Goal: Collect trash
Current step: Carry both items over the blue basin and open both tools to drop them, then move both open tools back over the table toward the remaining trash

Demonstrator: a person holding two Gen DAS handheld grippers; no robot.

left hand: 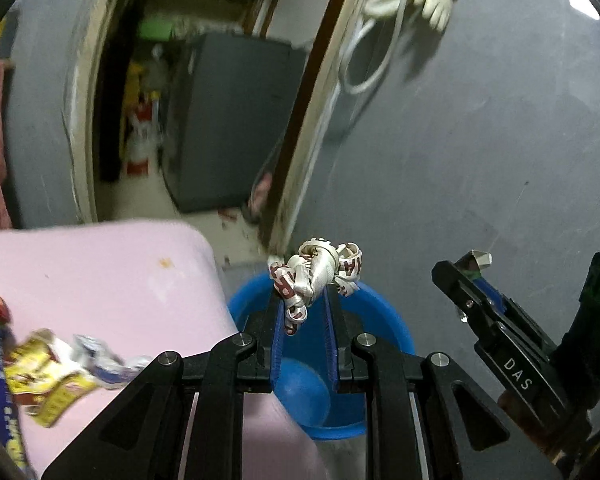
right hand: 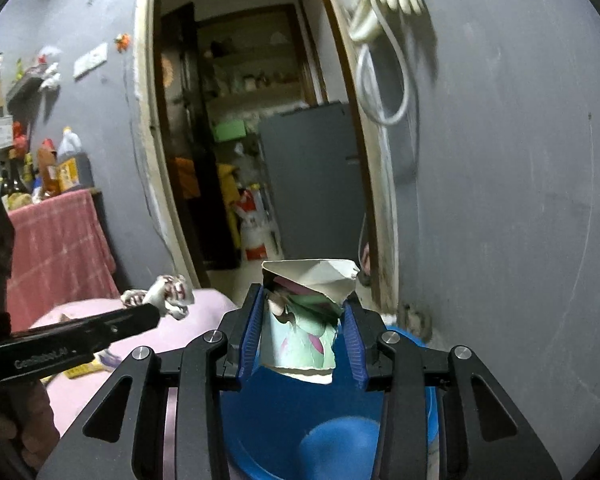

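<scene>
My left gripper (left hand: 304,292) is shut on a crumpled white wrapper with red lettering (left hand: 316,270), held above the rim of a blue bucket (left hand: 376,312). In the right wrist view that same wrapper (right hand: 168,292) shows at the tip of the left gripper (right hand: 156,308). My right gripper (right hand: 302,308) is shut on a torn white and pale green carton (right hand: 304,312), which hangs over the blue bucket (right hand: 292,412). From the left wrist view the right gripper (left hand: 470,270) appears at the right with a piece of the carton (left hand: 478,259) at its tip.
A pink-covered surface (left hand: 100,280) lies left of the bucket with yellow and blue wrappers (left hand: 60,376) on it. Behind stand a grey wall (left hand: 480,140) and an open doorway (right hand: 240,120) with a grey fridge (right hand: 316,176). A white cable and glove (right hand: 384,20) hang on the wall.
</scene>
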